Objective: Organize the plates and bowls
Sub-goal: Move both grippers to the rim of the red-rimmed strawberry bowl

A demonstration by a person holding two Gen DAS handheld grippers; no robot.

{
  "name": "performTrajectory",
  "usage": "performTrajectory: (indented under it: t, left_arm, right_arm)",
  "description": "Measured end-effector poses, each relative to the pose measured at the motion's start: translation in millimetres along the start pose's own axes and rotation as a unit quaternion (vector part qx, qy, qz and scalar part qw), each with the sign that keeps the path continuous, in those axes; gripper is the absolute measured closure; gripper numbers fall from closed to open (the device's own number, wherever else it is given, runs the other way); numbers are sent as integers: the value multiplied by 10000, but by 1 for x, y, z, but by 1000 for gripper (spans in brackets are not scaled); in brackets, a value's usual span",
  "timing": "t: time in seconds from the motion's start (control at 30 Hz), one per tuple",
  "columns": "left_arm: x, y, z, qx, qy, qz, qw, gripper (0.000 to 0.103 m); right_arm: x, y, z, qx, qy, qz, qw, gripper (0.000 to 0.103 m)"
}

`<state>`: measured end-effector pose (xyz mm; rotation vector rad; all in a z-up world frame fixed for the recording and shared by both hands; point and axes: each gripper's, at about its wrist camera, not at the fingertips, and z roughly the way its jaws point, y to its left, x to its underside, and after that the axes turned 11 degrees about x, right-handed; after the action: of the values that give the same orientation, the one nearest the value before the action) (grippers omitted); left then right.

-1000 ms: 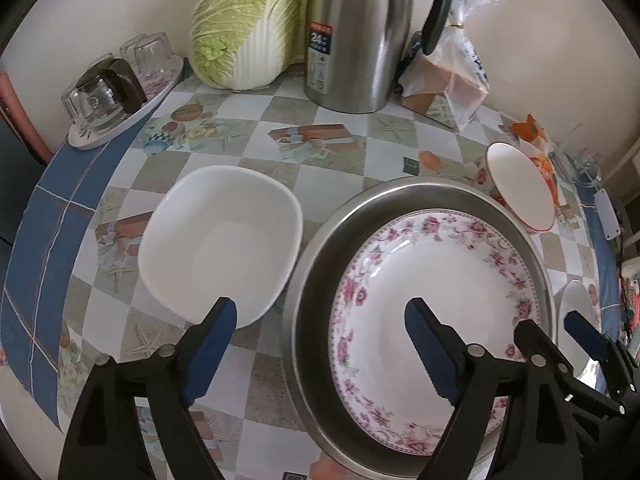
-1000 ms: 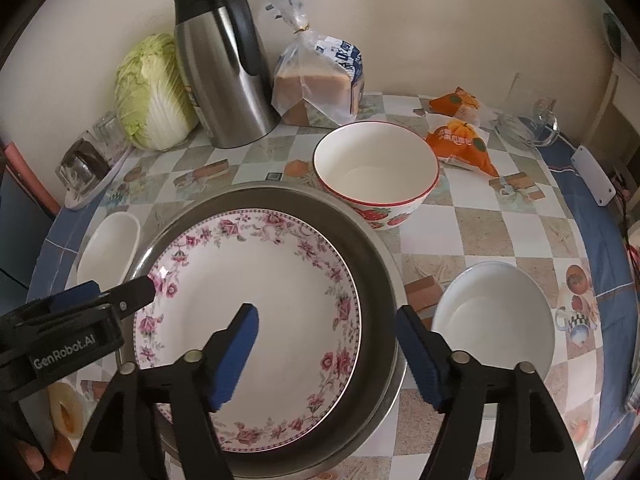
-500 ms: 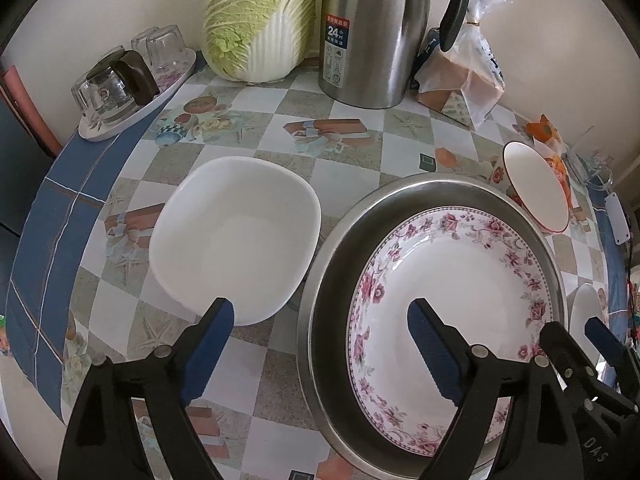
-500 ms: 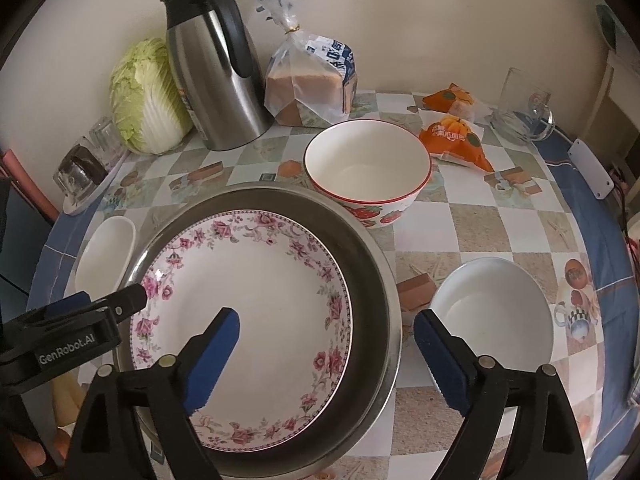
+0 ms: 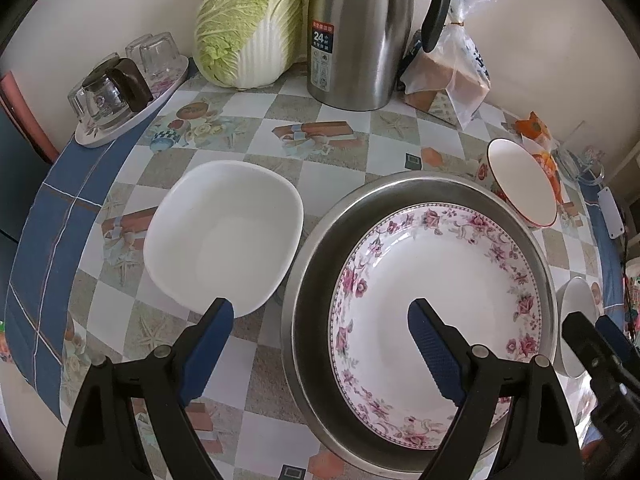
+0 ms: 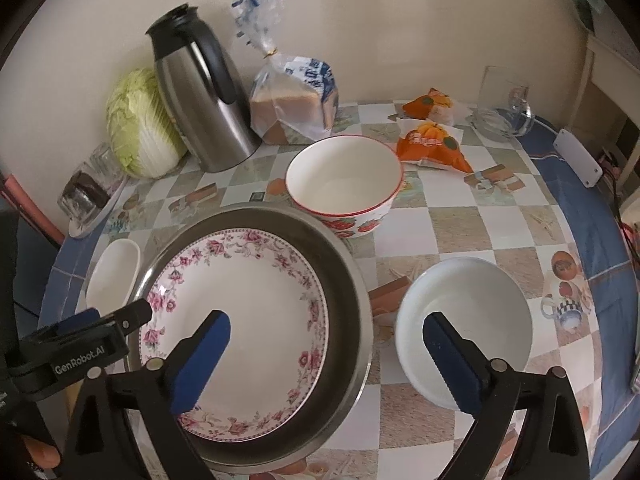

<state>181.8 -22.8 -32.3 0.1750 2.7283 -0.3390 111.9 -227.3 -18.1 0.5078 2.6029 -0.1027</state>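
Note:
A floral-rimmed plate [image 5: 440, 280] [image 6: 248, 280] lies inside a wide steel basin [image 5: 316, 248] [image 6: 344, 280]. Left of the basin sits a square white bowl [image 5: 224, 232] [image 6: 114, 276]. Right of it is a round white bowl [image 6: 464, 320] [image 5: 576, 316], and behind it a red-rimmed strawberry bowl [image 6: 344, 184] [image 5: 524, 184]. My left gripper [image 5: 316, 328] hovers open over the gap between the square bowl and the basin. My right gripper [image 6: 326, 344] straddles the basin's right rim with its jaws opening; nothing is pressed between its pads.
Along the back wall stand a napa cabbage [image 5: 248, 20], a steel thermos jug [image 5: 360, 32], a bagged bread loaf [image 6: 296, 100], orange snack packets [image 6: 432, 140] and a glass mug [image 6: 504, 104]. A tray of upturned glasses [image 5: 120, 92] sits at the back left.
My right gripper's jaws have spread wider and it has shifted right, so the round white bowl now lies under its right finger. The left gripper's view has drifted slightly.

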Motion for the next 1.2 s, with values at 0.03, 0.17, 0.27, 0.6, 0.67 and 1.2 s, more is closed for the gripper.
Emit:
performTrajectory:
  t: [0.03, 0.17, 0.27, 0.6, 0.67, 1.2]
  left_arm:
    - [-1, -1, 0, 18, -8, -5, 10000, 14]
    - [-7, -6, 0, 167, 20, 96, 9998, 14]
    - [-23, -9, -4, 340, -93, 91, 9993, 14]
    - [-90, -37, -13, 486, -204, 719, 9960, 14]
    - [-102, -45, -7, 472, -136, 839, 9953, 14]
    - [-152, -104, 65, 473, 175, 1026, 9934, 14]
  right_arm:
    - [0, -3, 1, -21, 13, 49, 10000, 4]
    - [-3, -15, 3, -70, 50, 216, 9997, 4]
    - [-9, -20, 3, -198, 30, 283, 9994, 4]
    - [-61, -36, 6, -227, -210, 310, 9990, 4]
    - [-73, -40, 9, -123, -211, 335, 9991, 4]
    - [-125, -55, 97, 244, 615, 322, 9973, 10]
